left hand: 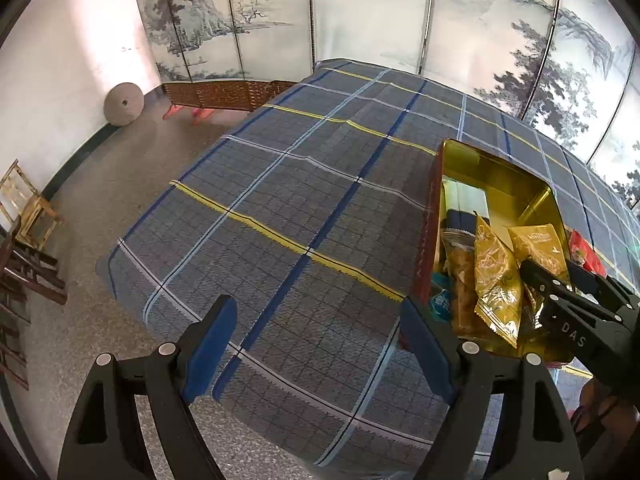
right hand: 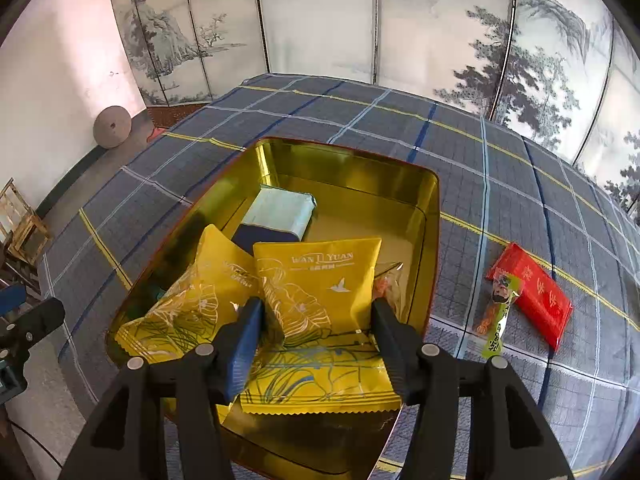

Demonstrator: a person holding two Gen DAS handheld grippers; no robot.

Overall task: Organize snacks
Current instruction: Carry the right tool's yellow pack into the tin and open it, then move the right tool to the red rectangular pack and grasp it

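Observation:
A gold tin box stands on the plaid table. Inside lie a pale blue packet and two yellow snack packets. My right gripper is open, its fingers on either side of the nearer yellow packet, over the box's near end. It shows in the left wrist view over the box. A red packet and a green stick snack lie on the cloth right of the box. My left gripper is open and empty, left of the box.
A painted folding screen stands behind the table. A round stone disc leans on the left wall. Wooden chairs stand at the far left on the floor. The cloth left of the box bears nothing.

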